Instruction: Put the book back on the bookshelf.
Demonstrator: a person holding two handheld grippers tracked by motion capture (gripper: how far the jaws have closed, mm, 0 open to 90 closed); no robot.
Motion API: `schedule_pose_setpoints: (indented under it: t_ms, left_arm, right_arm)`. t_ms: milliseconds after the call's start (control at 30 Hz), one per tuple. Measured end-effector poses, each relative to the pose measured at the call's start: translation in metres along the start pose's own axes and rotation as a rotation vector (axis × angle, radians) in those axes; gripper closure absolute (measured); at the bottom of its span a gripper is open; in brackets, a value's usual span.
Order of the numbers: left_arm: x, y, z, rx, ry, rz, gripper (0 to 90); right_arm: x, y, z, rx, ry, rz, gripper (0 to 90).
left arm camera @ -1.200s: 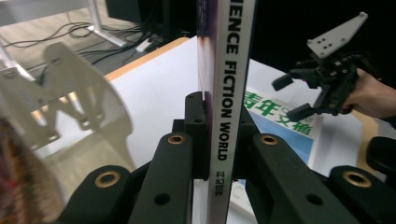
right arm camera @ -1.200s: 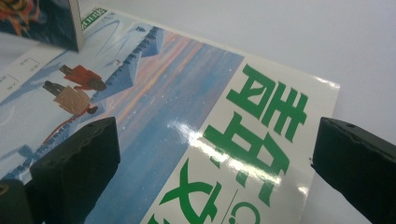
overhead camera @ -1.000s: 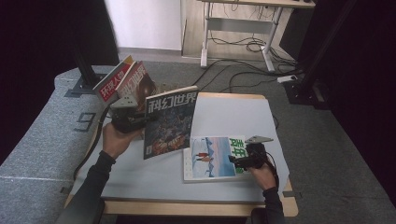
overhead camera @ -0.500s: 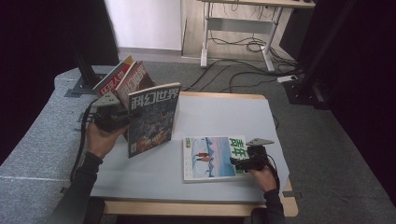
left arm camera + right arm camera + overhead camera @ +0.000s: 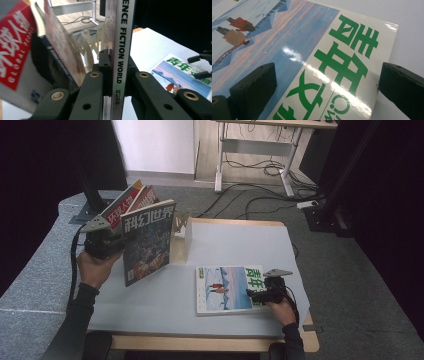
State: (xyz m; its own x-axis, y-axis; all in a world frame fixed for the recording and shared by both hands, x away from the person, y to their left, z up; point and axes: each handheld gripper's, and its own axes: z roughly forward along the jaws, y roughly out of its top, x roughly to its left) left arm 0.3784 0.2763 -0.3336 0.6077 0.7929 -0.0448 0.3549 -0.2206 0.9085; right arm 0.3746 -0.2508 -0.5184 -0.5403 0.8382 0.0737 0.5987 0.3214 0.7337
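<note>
A science-fiction magazine is held upright over the table's left edge.

Its spine is clamped between the closed jaws of the left hand-held gripper, just near of the wooden rack with two leaning magazines. A green-titled magazine is seen flat on the table at near right, where the right hand-held gripper is held open, its jaws set apart over the cover's right edge.
</note>
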Motion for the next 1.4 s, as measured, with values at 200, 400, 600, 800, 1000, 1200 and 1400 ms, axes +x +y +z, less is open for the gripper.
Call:
schedule_pose_setpoints:
  t_ms: [200,400,600,800,1000,1200,1400]
  left_arm:
    - [0.005,0.001,-0.002,-0.002,0.040,-0.015,82.9]
    - [0.013,0.000,-0.003,-0.001,0.086,-0.028,82.9]
    - [0.018,-0.002,0.004,-0.009,0.112,-0.068,82.9]
    - [0.020,0.000,0.019,-0.011,0.120,-0.084,82.9]
    - [0.018,0.004,0.034,-0.012,0.147,-0.073,82.8]
    - [0.019,0.005,0.047,-0.027,0.167,-0.077,82.8]
    - [0.018,-0.001,0.055,-0.026,0.155,-0.063,82.7]
  right_arm:
    - [0.000,-0.001,0.001,0.002,0.001,-0.002,0.6]
    - [0.001,-0.001,0.001,0.002,-0.002,-0.008,0.0]
    - [0.002,0.000,0.002,0.006,-0.008,-0.020,0.0]
    - [0.002,-0.001,0.003,0.005,-0.008,-0.024,0.0]
    - [0.002,-0.001,0.003,0.004,-0.007,-0.029,0.0]
    - [0.002,-0.001,0.003,0.004,-0.008,-0.033,0.0]
    - [0.002,-0.001,0.003,0.003,-0.009,-0.037,0.0]
